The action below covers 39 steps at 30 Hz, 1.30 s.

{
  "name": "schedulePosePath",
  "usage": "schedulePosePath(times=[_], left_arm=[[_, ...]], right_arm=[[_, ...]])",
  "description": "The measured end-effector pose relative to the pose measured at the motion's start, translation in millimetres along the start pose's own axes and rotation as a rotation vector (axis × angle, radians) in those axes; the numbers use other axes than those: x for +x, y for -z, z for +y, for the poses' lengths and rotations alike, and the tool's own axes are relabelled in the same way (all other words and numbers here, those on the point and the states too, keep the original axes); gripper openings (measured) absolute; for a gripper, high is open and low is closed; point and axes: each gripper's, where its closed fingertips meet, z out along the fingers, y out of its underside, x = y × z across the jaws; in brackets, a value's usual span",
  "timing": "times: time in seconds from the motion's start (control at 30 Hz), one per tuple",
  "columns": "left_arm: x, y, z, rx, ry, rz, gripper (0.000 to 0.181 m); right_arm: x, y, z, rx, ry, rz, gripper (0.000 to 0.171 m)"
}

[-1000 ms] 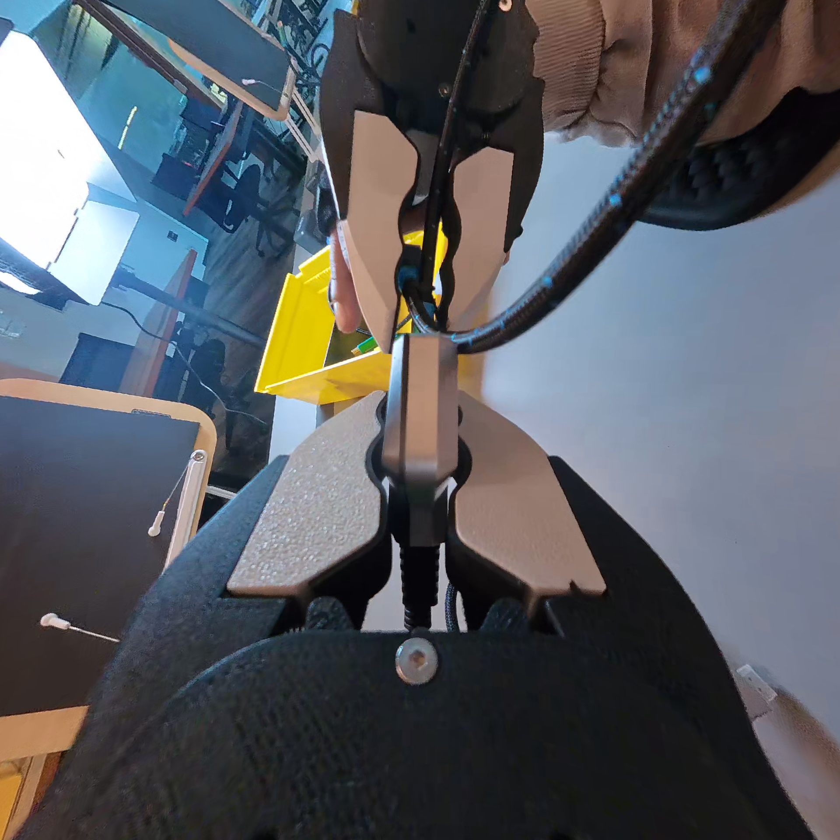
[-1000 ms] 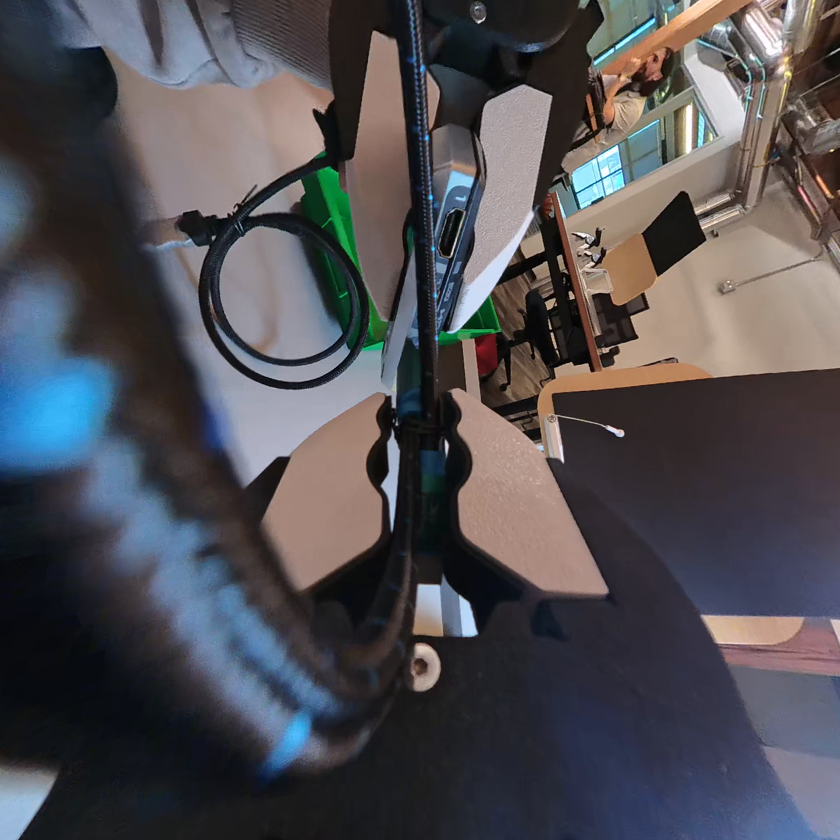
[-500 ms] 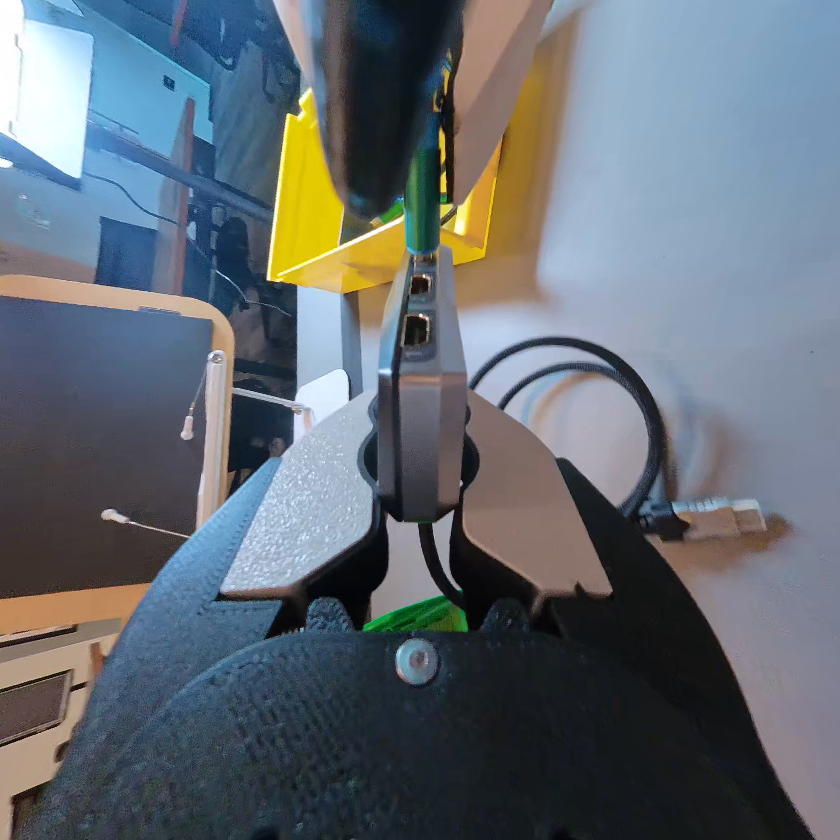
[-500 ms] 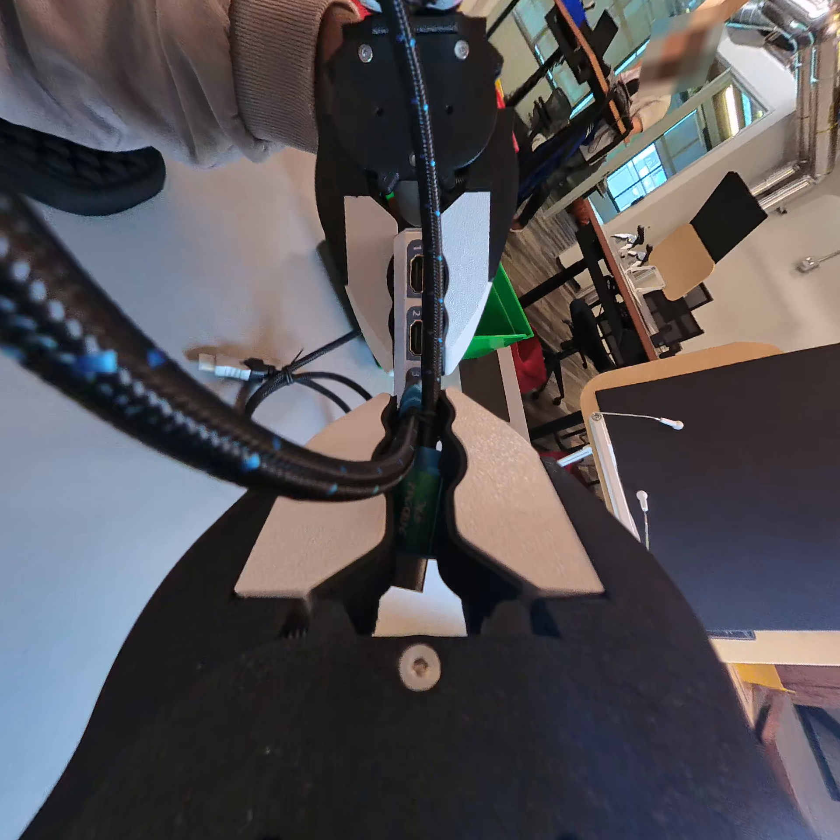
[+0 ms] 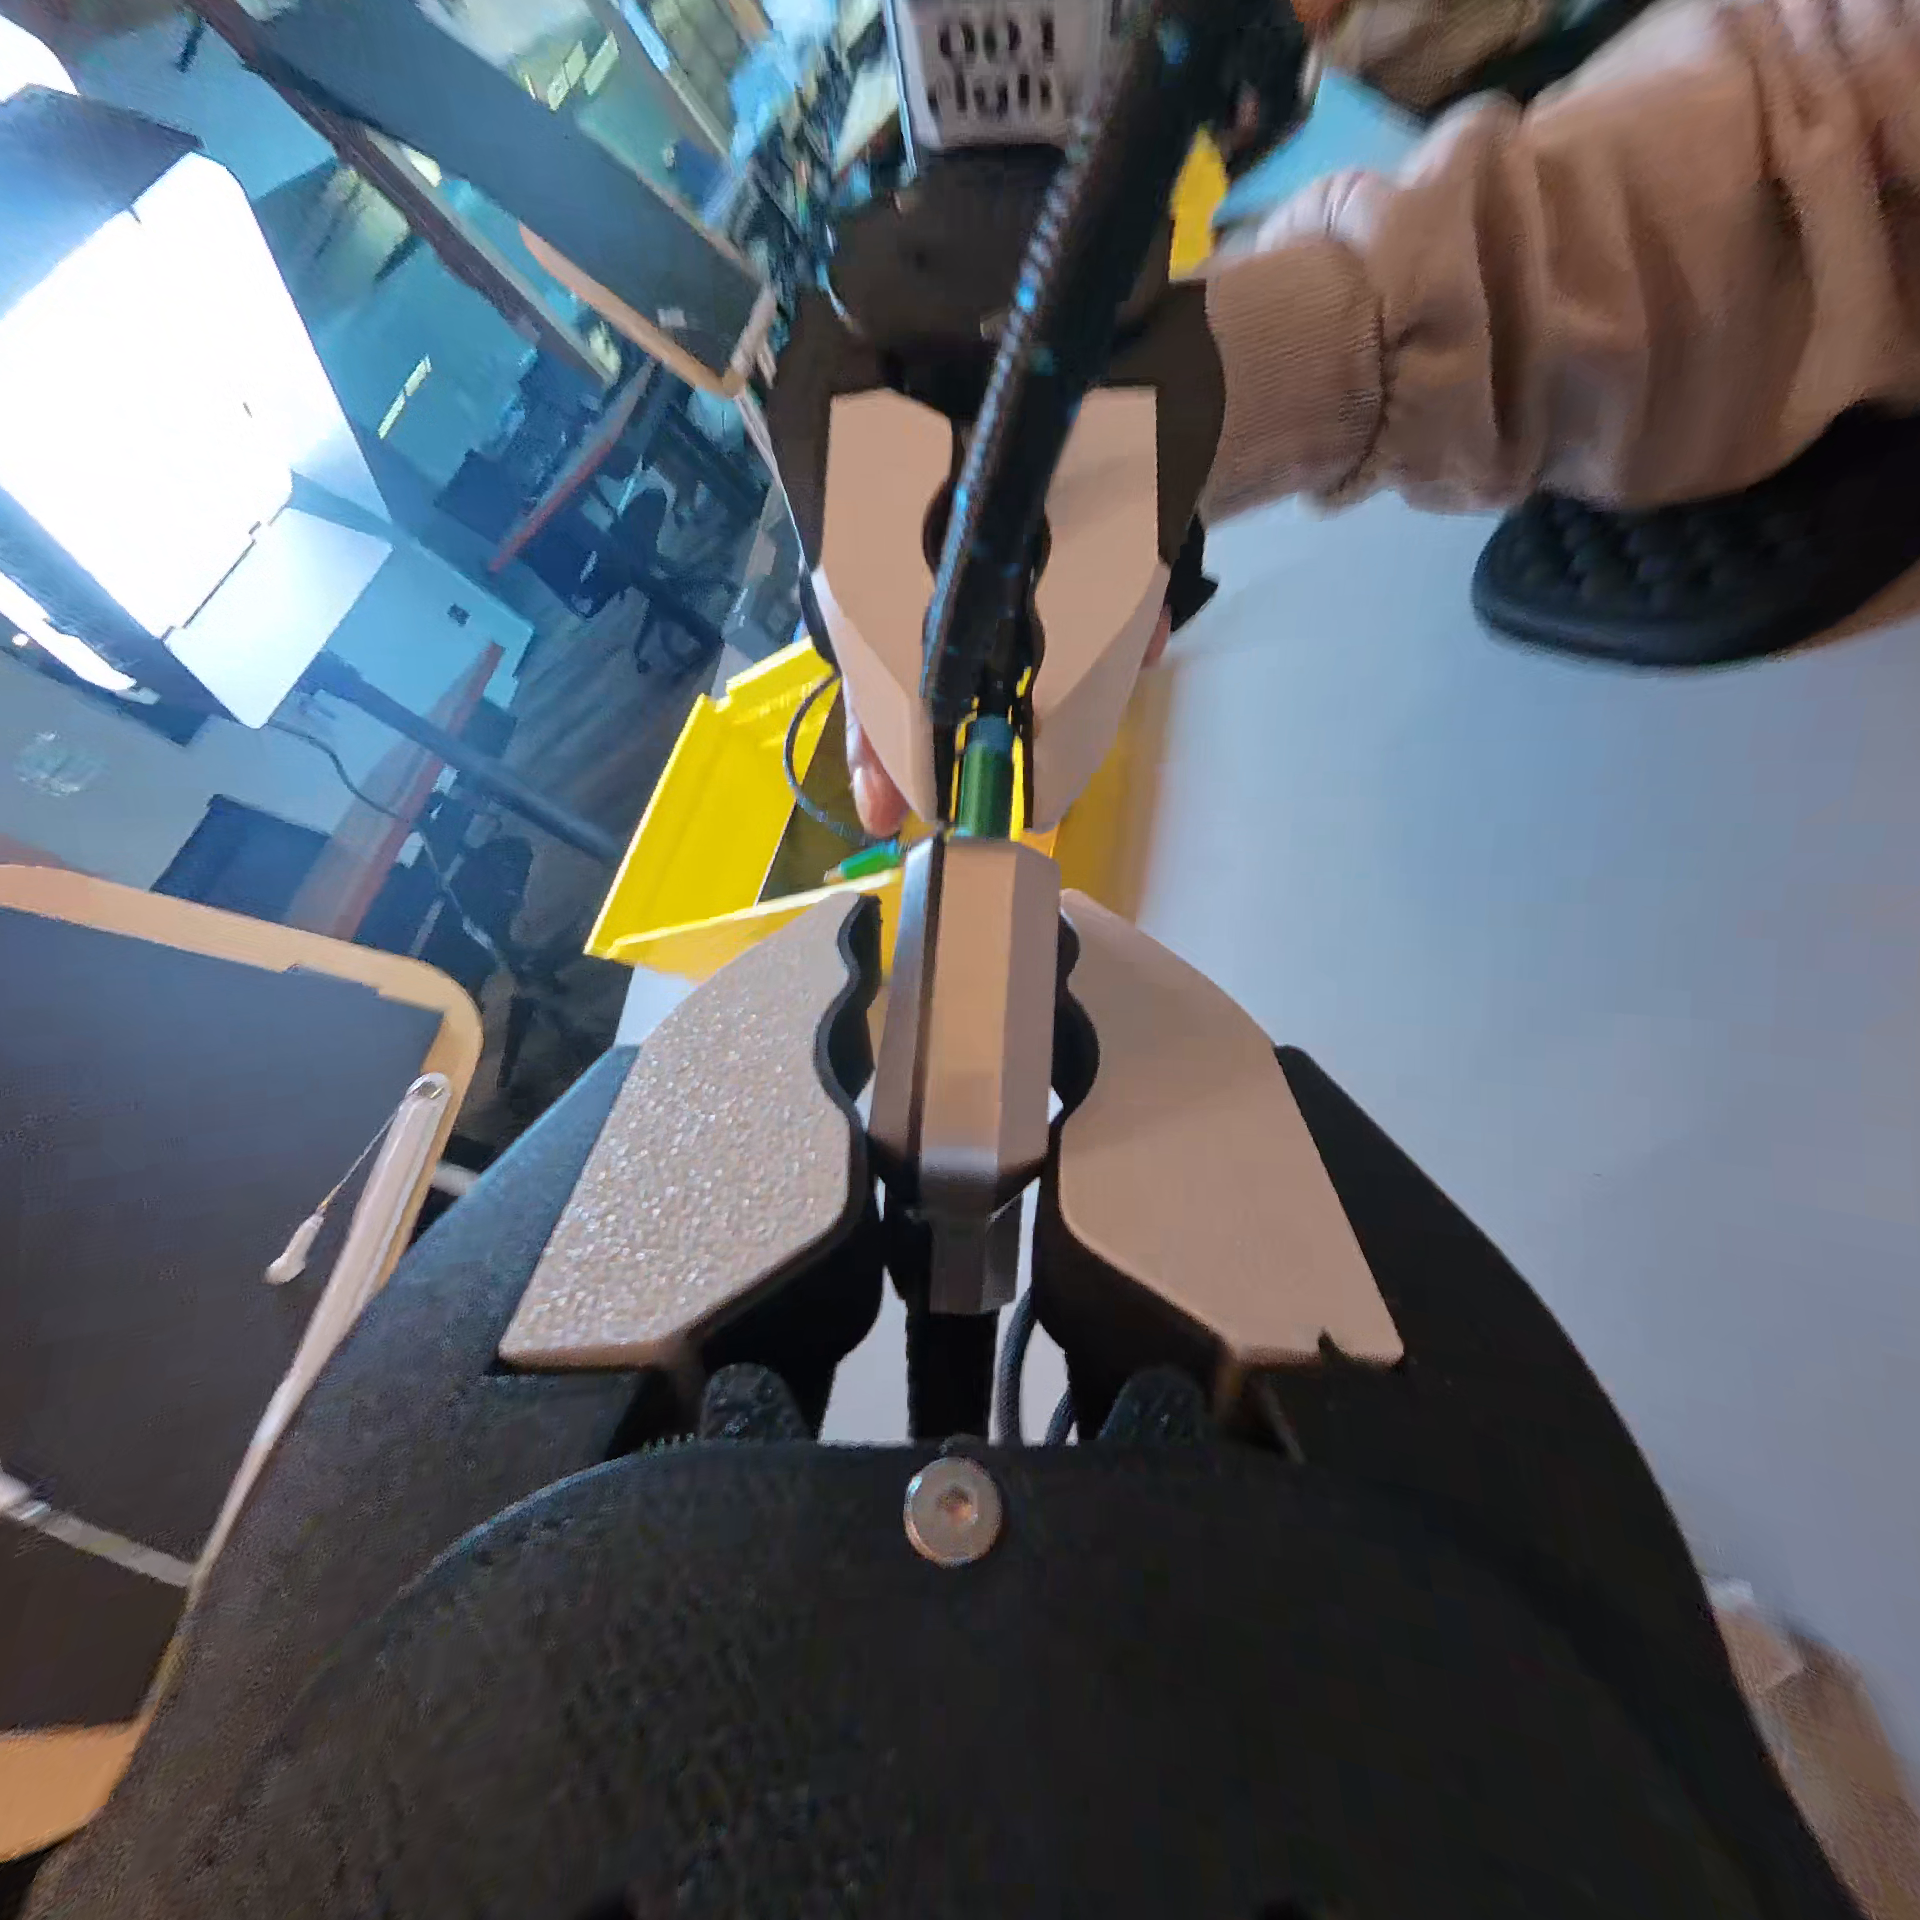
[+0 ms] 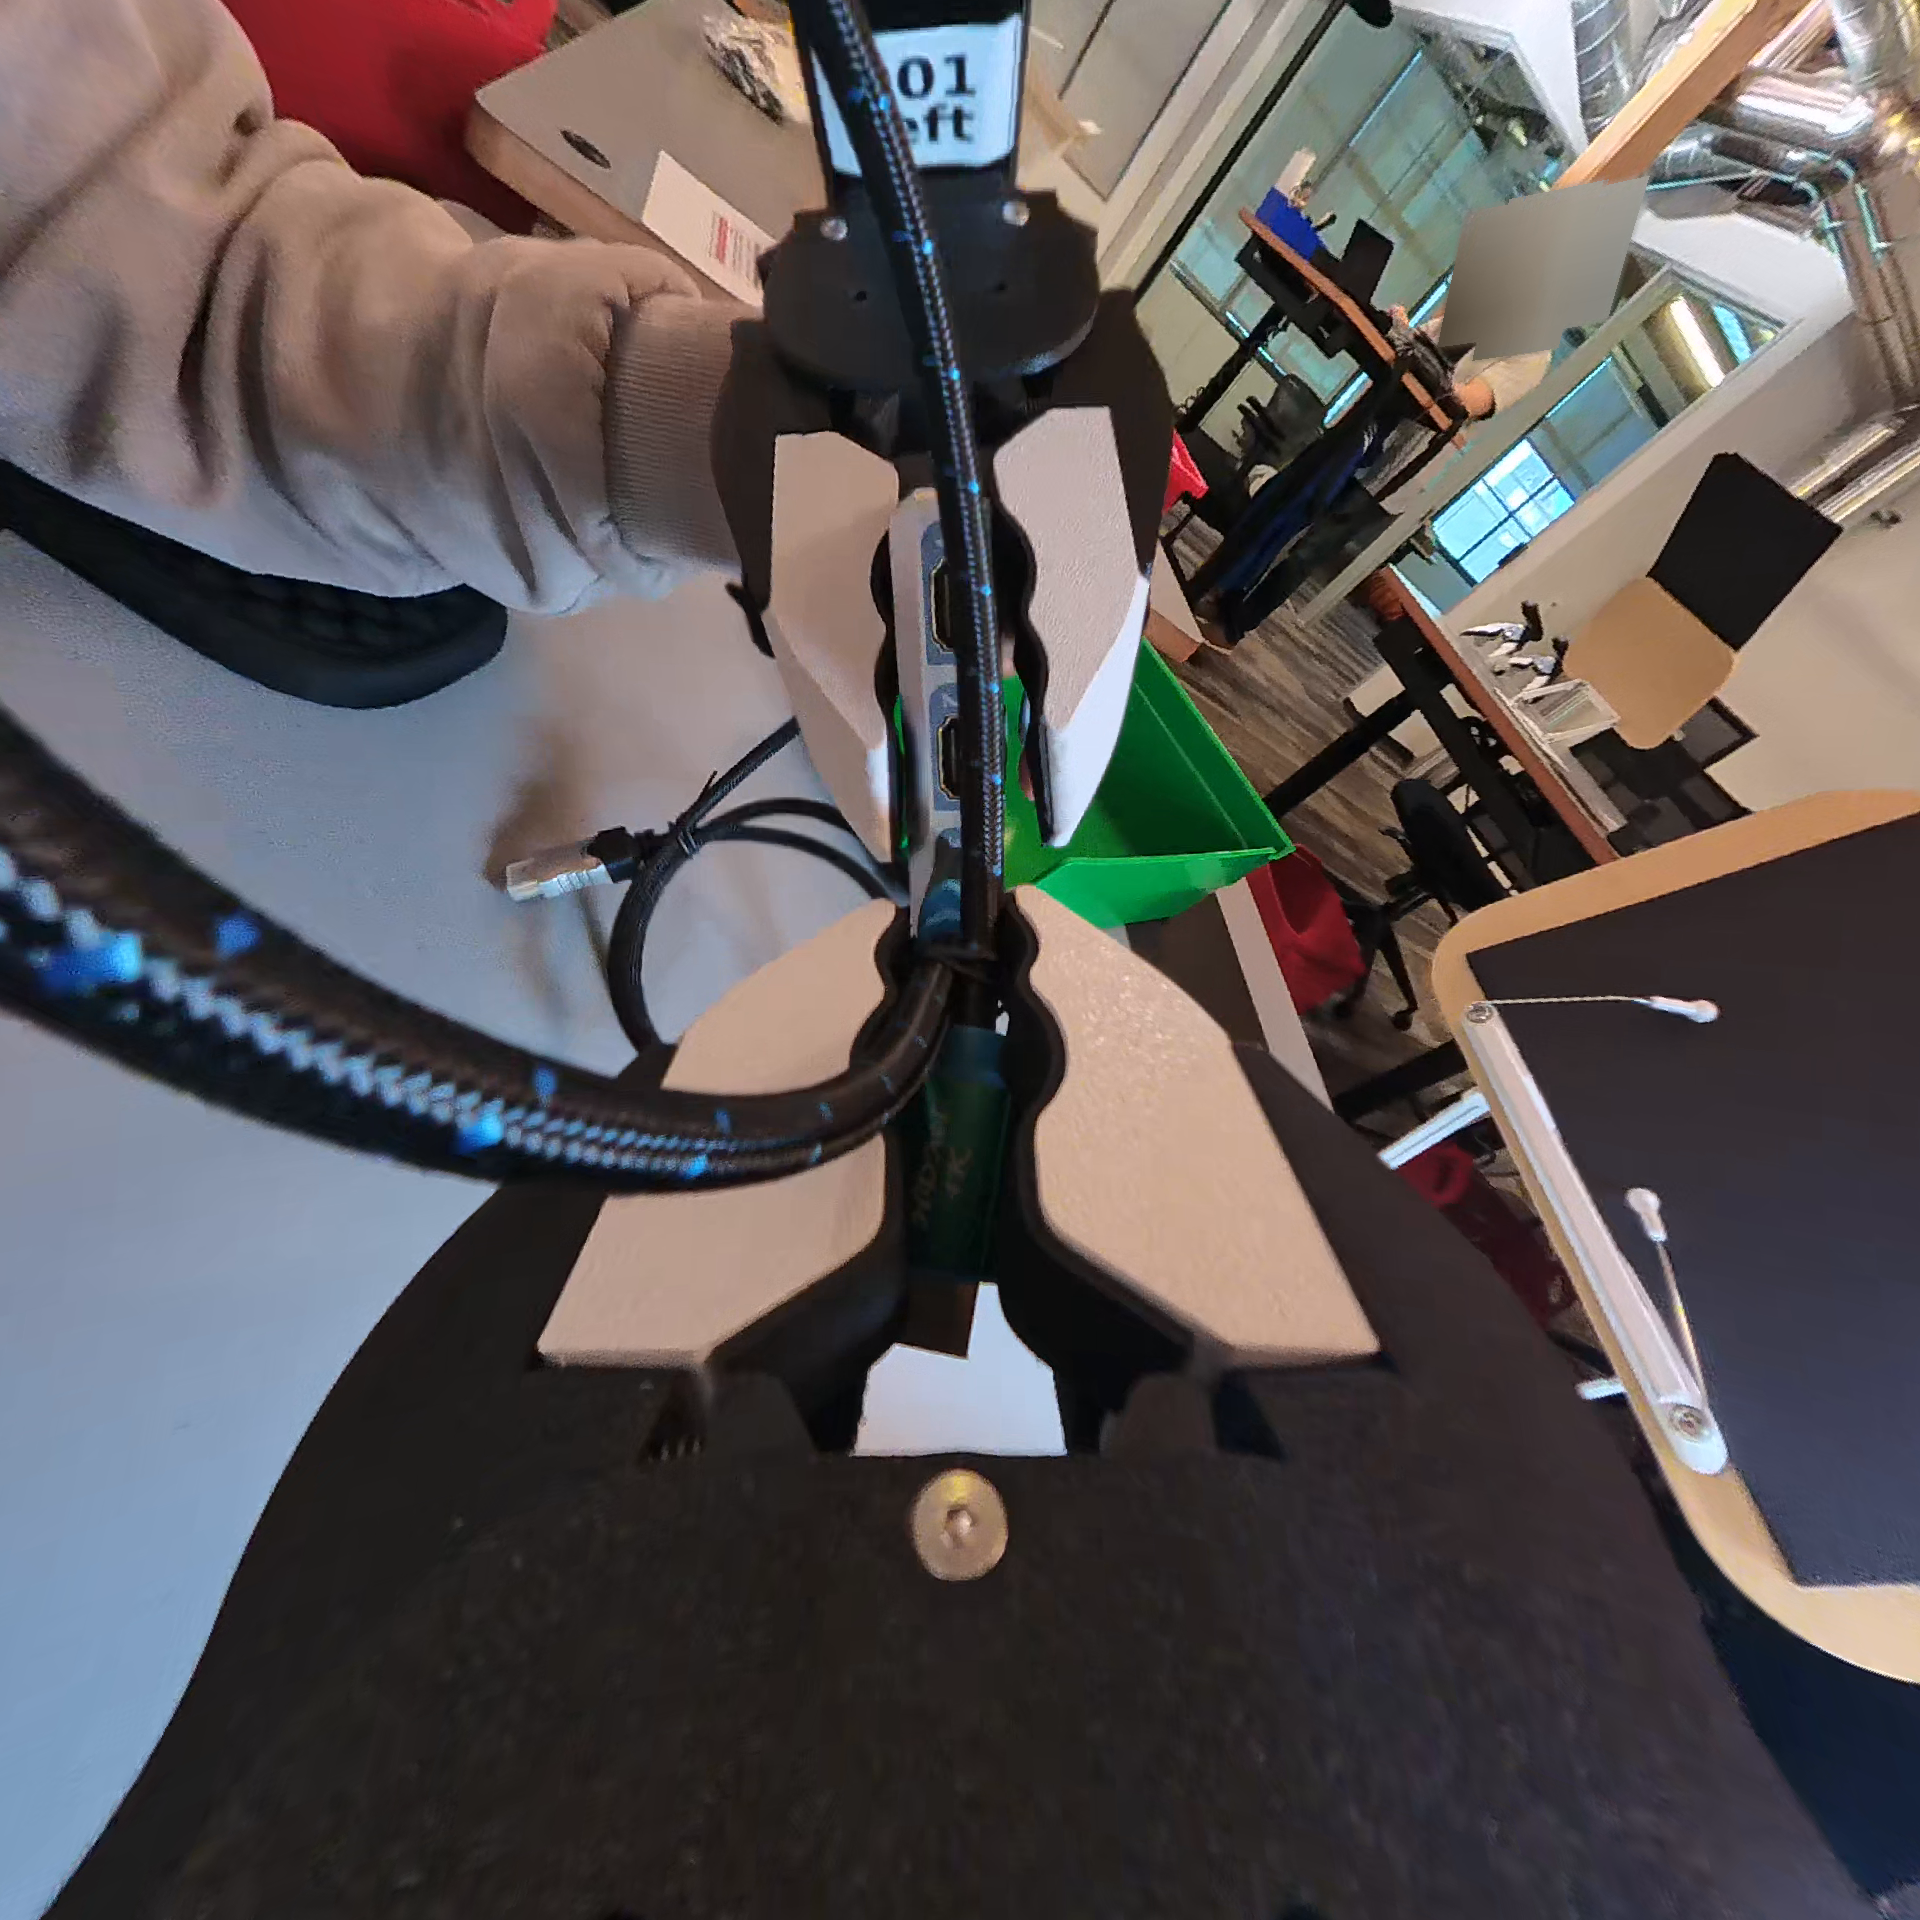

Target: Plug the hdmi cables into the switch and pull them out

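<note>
place: open-plan office, perhaps part lab | evidence: rows of desks (image 6: pixel 1455 665), office chair (image 6: pixel 1434 842), glass partitions (image 6: pixel 1351 197), exposed ceiling ducts (image 6: pixel 1787 135), plastic parts bins (image 6: pixel 1153 821)

You have a pale grey counter (image 5: pixel 1558 935) under everything. At its far edge in your left wrist view sits a yellow bin (image 5: pixel 717 842), open toward you. In your right wrist view a green bin (image 6: pixel 1153 821) stands at the counter's edge, and a red object (image 6: pixel 1304 925) lies just past it, lower down. Your beige sleeve (image 6: pixel 343 374) crosses the upper left there, resting above a black ribbed pad (image 6: pixel 312 634) on the counter. To your right stands a black panel with a pale wooden rim (image 6: pixel 1714 1195). Beyond it you can see desks and a wood-and-black chair (image 6: pixel 1704 613) on a plank floor.
</note>
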Motion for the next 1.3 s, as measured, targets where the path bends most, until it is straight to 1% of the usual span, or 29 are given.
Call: schedulePosePath(times=[0.07, 0.13, 0.27, 0.37, 0.43, 0.53, 0.6, 0.7, 0.8, 0.83, 0.9, 0.93, 1.03, 1.13, 1.2, 1.3], left_arm=[[-2.4, 1.9, 15.0, -0.133, -0.067, -0.019, 0.03], [-4.4, 4.5, 27.2, -0.224, -0.096, -0.025, 0.03], [-5.5, 3.1, 37.9, -0.269, -0.084, -0.019, 0.029], [-4.5, 0.0, 42.1, -0.273, -0.064, -0.007, 0.029], [-3.7, -0.4, 37.9, -0.234, -0.045, 0.0, 0.03], [-4.1, -0.4, 12.3, -0.041, -0.017, -0.014, 0.031], [-4.4, 0.3, -1.7, 0.045, 0.01, -0.016, 0.031], [-0.6, 2.8, -15.1, 0.125, 0.018, 0.002, 0.031], [2.5, 13.2, -24.4, 0.219, 0.034, 0.037, 0.027], [2.2, 15.9, -23.5, 0.227, 0.047, 0.047, 0.028], [0.8, 12.9, -11.1, 0.17, 0.033, 0.036, 0.031], [2.6, 10.2, -10.6, 0.173, 0.035, 0.041, 0.032], [4.7, 3.4, -28.2, 0.242, -0.005, 0.003, 0.028], [1.7, -2.4, -33.9, 0.225, -0.062, -0.076, 0.026], [-2.1, -1.6, -31.7, 0.189, -0.072, -0.1, 0.025], [-3.2, 0.3, -26.8, 0.122, -0.078, -0.087, 0.024]], right_arm=[[0.4, 0.5, -0.7, -0.007, 0.008, -0.003, 0.015], [-0.2, 1.3, -3.8, -0.019, 0.024, -0.006, 0.015], [1.6, 4.4, -4.6, -0.027, 0.024, -0.004, 0.014], [3.7, 6.8, -5.7, -0.019, 0.014, -0.003, 0.014], [4.5, 6.3, -6.5, -0.009, 0.003, 0.0, 0.014], [5.6, 7.4, -11.4, 0.053, -0.038, -0.004, 0.014], [6.4, 10.2, -17.7, 0.111, -0.074, -0.016, 0.014], [5.2, 14.3, -26.6, 0.183, -0.115, -0.045, 0.014], [8.6, 25.0, -36.2, 0.261, -0.156, -0.059, 0.014], [10.2, 29.5, -40.4, 0.291, -0.17, -0.062, 0.014], [12.4, 36.8, -49.1, 0.349, -0.191, -0.067, 0.014], [12.8, 38.5, -52.1, 0.368, -0.199, -0.071, 0.014], [11.8, 35.9, -52.6, 0.381, -0.209, -0.077, 0.013], [11.7, 34.3, -53.9, 0.431, -0.254, -0.098, 0.013], [13.7, 32.2, -49.6, 0.402, -0.243, -0.08, 0.014], [13.7, 29.0, -41.4, 0.31, -0.18, -0.054, 0.014]])
